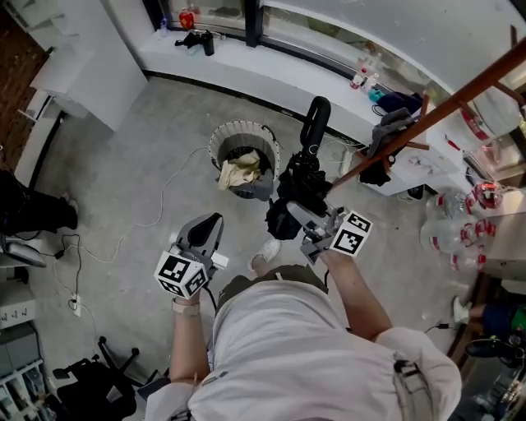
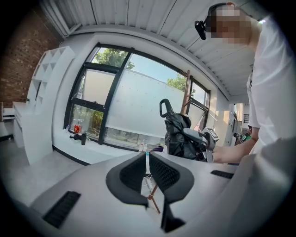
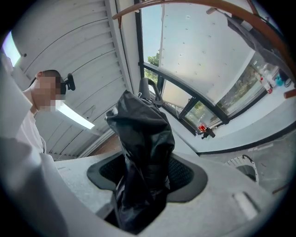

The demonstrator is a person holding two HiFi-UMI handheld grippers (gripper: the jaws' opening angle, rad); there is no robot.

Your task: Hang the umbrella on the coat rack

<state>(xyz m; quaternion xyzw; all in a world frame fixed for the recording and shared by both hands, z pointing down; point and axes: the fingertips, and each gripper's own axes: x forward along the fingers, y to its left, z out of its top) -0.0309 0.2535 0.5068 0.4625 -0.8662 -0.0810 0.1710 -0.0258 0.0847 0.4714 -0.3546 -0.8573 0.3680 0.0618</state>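
A black folded umbrella (image 1: 297, 187) with a hooked handle (image 1: 315, 120) stands up from my right gripper (image 1: 316, 224), which is shut on its bundled fabric (image 3: 138, 132). In the right gripper view both pads (image 3: 182, 172) press the cloth. The brown wooden coat rack pole (image 1: 436, 109) slants in from the upper right, close beyond the umbrella, and arcs overhead (image 3: 208, 5). My left gripper (image 1: 205, 233) hangs to the left with its jaws together and nothing between them (image 2: 147, 162). From there the umbrella (image 2: 178, 134) and the rack pole (image 2: 187, 90) show ahead to the right.
A round waste bin (image 1: 244, 131) holding crumpled cloth stands on the floor ahead. A white window ledge (image 1: 271, 74) with bottles runs along the back. Cables (image 1: 148, 220) trail on the left floor. Plastic bottles (image 1: 460, 224) crowd the right side.
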